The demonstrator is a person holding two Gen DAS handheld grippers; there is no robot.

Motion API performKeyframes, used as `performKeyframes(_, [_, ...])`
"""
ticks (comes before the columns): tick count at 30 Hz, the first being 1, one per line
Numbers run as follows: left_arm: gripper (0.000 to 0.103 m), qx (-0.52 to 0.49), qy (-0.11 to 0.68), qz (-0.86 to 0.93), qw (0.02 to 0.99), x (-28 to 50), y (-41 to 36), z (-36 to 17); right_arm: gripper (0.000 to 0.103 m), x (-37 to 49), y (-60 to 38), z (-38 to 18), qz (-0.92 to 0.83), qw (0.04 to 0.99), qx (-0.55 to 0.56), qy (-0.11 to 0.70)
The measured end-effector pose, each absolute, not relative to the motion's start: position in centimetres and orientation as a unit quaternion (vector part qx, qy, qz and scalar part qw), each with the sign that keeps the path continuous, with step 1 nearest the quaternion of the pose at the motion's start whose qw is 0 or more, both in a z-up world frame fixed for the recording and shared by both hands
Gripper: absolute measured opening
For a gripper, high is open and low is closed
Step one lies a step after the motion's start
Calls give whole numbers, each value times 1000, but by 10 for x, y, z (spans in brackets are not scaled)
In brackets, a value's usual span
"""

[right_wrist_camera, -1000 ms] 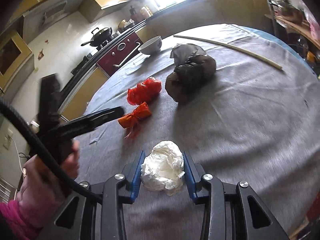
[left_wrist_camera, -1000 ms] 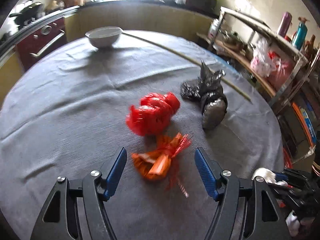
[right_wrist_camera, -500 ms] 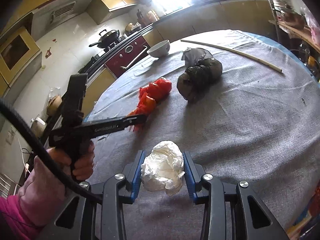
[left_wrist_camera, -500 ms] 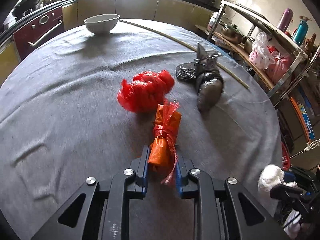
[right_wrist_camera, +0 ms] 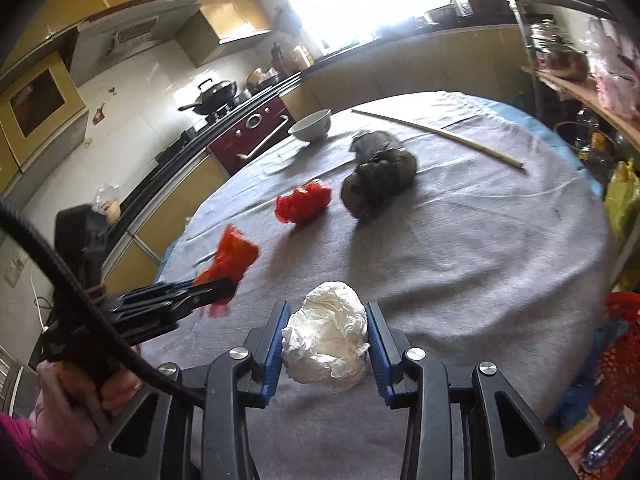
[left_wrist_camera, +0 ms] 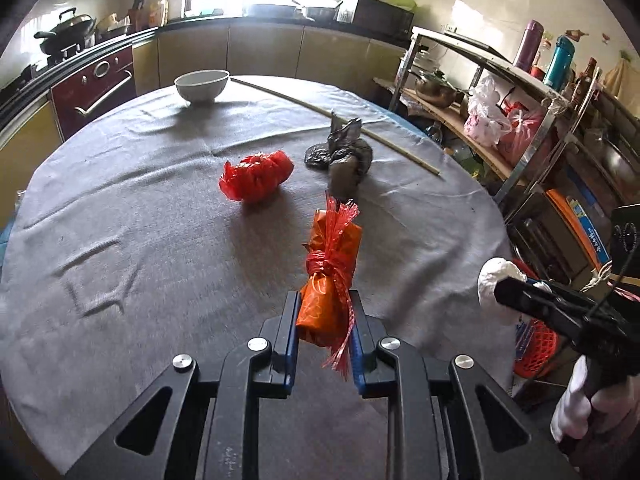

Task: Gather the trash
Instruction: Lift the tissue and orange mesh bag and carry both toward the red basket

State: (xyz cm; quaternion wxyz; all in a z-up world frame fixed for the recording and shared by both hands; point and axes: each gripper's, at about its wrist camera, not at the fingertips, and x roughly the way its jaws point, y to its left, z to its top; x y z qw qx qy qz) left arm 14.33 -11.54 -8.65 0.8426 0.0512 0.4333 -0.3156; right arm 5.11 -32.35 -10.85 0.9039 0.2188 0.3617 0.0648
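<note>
Orange wrapper (left_wrist_camera: 328,280) gripped, red bag (left_wrist_camera: 256,176) beyond

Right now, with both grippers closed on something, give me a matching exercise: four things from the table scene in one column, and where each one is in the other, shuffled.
Things:
1. orange wrapper
2. white paper wad
3. red bag
4. white bowl

Places:
A. at the far edge of the table, beside the long stick
B. between the fingers of the right gripper
C. on the cloth, next to the dark bag
D. between the fingers of the left gripper

Pairs: 1-D, 2-B, 3-C, 4-A
</note>
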Motion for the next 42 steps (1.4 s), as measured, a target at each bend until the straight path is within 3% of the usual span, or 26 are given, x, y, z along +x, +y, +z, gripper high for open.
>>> performKeyframes(19, [23, 85, 392, -303, 865, 82, -138, -60, 40, -19, -377, -86, 4, 917, 248, 312])
performKeyframes(42, [23, 120, 316, -255, 906, 18, -127, -13, 40, -68, -357, -57, 30, 934, 232, 270])
